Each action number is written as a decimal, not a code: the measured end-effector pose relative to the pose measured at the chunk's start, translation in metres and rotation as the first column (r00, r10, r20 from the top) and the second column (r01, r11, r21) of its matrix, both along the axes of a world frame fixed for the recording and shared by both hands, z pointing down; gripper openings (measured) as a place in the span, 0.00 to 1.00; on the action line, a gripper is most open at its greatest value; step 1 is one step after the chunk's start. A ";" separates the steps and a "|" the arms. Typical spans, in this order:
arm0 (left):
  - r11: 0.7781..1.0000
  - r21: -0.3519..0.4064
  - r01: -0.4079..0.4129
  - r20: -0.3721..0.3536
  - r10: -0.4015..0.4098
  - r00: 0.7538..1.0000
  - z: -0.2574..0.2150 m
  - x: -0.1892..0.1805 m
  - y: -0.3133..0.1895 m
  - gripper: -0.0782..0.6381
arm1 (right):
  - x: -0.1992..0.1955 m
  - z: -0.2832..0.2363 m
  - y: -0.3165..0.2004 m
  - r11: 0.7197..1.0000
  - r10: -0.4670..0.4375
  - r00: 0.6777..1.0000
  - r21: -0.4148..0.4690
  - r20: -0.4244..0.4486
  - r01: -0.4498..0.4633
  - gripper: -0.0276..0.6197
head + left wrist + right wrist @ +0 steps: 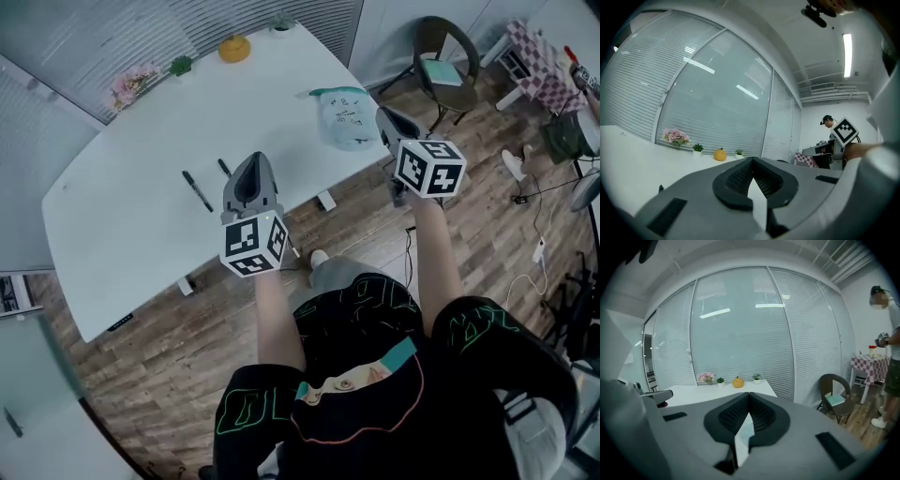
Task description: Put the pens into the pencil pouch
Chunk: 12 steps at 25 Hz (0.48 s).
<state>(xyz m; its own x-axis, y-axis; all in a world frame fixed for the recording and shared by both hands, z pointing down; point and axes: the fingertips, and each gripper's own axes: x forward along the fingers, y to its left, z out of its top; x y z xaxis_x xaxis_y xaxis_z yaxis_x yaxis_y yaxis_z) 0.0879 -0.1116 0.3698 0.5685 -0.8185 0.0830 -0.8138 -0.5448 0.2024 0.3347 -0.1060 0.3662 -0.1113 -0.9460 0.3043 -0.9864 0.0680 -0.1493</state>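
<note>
Nothing was done: apparently two pens (pixel 197 190) lay on the counter (pixel 112 216), the pouch (pixel 345 117) near its right edge. The left gripper (pixel 251 161) and right gripper (pixel 384 114) had fingers clenched, empty.

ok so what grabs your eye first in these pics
The left gripper and right gripper, each with a bold marker cube, both shut and empty, over the near edge of the white table. On it, two black pens lie left and a pale pencil pouch sits right.
</note>
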 end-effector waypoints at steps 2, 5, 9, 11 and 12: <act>1.000 -0.011 -0.011 0.004 0.011 1.000 0.002 0.005 -0.010 0.11 | 0.003 0.005 -0.009 1.000 0.003 1.000 -0.016 0.004 -0.003 0.05; 1.000 -0.024 -0.012 0.002 0.012 1.000 0.007 0.003 -0.024 0.11 | -0.002 0.014 -0.024 0.999 -0.002 1.000 -0.037 0.008 0.002 0.05; 0.997 -0.070 -0.045 -0.005 0.045 0.999 0.029 0.004 -0.044 0.11 | -0.006 0.036 -0.039 0.995 0.013 1.000 -0.102 -0.019 -0.015 0.05; 0.993 -0.089 -0.074 -0.011 0.073 0.997 0.037 0.007 -0.057 0.11 | -0.003 0.049 -0.049 0.986 0.021 0.999 -0.162 -0.038 -0.027 0.05; 0.991 -0.098 -0.088 -0.015 0.087 0.996 0.040 0.009 -0.062 0.11 | 0.000 0.055 -0.053 0.980 0.023 0.999 -0.198 -0.049 -0.032 0.05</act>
<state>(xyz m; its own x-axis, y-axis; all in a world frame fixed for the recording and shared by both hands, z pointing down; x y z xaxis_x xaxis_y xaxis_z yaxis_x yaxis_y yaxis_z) 0.0973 -0.1738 0.4094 0.6391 -0.7535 0.1539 -0.7612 -0.5911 0.2669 0.3351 -0.1593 0.4214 -0.0675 -0.8687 0.4907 -0.9937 0.0143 -0.1113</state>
